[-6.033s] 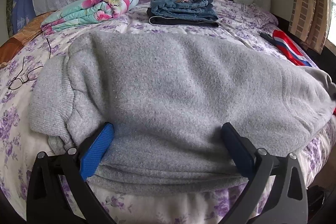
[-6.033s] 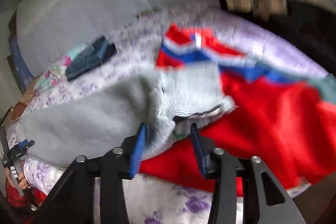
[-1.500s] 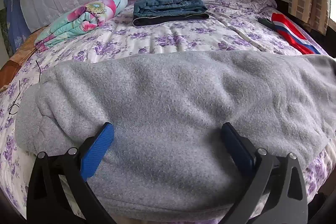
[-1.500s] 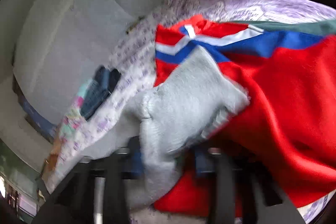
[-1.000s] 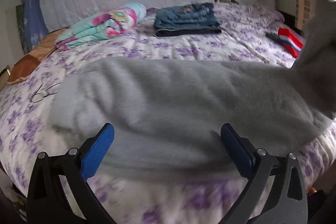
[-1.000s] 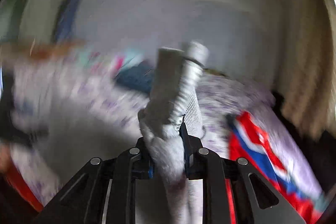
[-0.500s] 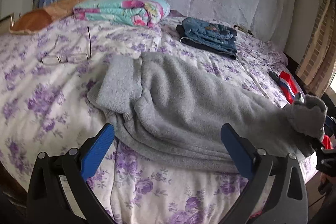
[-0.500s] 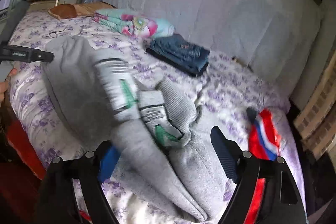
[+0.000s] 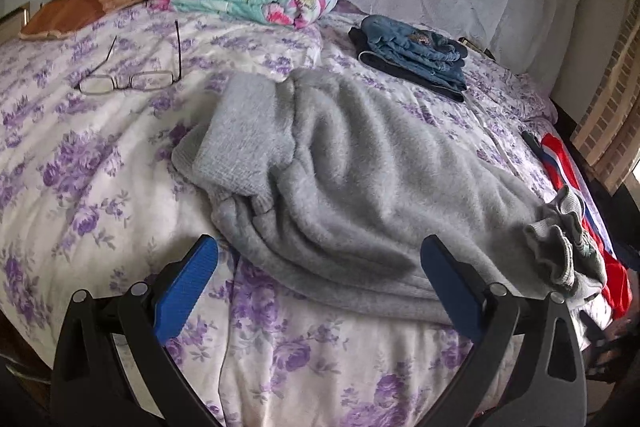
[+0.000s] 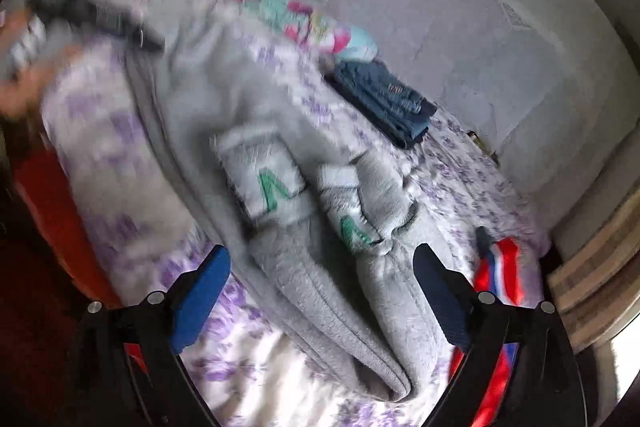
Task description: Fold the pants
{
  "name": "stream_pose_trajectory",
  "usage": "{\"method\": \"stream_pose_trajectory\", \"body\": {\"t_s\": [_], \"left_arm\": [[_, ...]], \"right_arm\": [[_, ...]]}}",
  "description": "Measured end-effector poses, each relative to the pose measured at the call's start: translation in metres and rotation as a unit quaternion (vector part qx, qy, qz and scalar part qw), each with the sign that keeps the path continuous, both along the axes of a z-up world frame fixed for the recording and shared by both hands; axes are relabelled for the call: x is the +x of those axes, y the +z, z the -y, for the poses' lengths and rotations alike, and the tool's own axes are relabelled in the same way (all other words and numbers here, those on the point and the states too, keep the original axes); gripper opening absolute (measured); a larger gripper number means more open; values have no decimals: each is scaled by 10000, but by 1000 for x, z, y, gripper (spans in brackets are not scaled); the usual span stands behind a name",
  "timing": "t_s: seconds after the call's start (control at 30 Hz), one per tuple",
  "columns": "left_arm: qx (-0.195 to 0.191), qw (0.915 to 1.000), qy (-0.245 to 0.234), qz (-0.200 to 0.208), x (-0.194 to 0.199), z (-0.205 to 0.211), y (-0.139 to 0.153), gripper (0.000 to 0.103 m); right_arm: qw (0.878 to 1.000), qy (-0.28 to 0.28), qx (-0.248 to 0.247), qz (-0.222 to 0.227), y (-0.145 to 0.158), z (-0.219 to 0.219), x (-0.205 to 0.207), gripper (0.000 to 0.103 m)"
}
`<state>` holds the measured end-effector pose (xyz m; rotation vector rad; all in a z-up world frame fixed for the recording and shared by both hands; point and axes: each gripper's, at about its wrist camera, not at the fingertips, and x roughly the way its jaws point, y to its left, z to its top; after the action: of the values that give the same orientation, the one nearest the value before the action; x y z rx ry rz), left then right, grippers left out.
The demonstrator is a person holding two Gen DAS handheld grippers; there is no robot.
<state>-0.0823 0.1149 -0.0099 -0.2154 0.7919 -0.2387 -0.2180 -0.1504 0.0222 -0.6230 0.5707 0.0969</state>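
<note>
A: Grey pants (image 9: 352,179) lie lengthwise across the middle of the left wrist frame, on the flowered bedspread (image 9: 80,187). Waistband end at centre-left, cuffs (image 9: 560,247) bunched at the right edge beside the red garment (image 9: 560,163).

B: Legs stacked one on the other?

A: Looks so. In the right wrist view the pants (image 10: 320,227) run from upper left down to lower centre, two layers showing at the near edge, the cuffs flopped back onto the legs. Green marks on both cuffs. View is blurred, so the edges are uncertain.

B: Claws?

A: Left gripper (image 9: 320,267) is spread wide with nothing in it; its blue pads hang above the near edge of the pants. Right gripper (image 10: 320,275) has just been opening and stands wide too. The cloth lies between its fingers in the picture but the pads are clear of it.

B: So, progress?

A: My reading: the lengthwise fold is done and the cuff end is laid down loosely. The surface is rumpled. Left to do: smooth it and fold it crosswise, perhaps twice, to match the folded jeans (image 9: 412,55) in the upper centre.

B: Anything nearby to mind?

A: Glasses (image 9: 128,81) at upper left, well apart.
</note>
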Motion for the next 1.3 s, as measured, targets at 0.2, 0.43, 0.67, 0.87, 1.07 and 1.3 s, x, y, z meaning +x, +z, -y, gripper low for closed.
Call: {"method": "stream_pose_trajectory", "body": {"t_s": [0.2,0.43,0.67,0.87,1.07,1.3], "left_arm": [[-9,9999,48,-119,1,-2,-2,99],[-53,9997,1,-246,2,-8,-5,99],[-209,9992,-4,-351,-10,-16,-7,99],[-564,9972,118,-471,5,-16,-8,99],[-1105,9924,81,-532,29,-11,-10,98],[-1166,9923,121,-399,31,-9,-12,98]], "right_arm": [[9823,-613,1658,628,27,35,49,83],[9912,-599,1134,-337,-25,21,82,87],[9886,-107,1394,-560,-30,20,65,100],[9776,33,2041,-508,-45,41,62,100],[9772,69,2069,-468,-45,41,56,100],[9717,-78,2351,193,-11,59,44,100]]}}
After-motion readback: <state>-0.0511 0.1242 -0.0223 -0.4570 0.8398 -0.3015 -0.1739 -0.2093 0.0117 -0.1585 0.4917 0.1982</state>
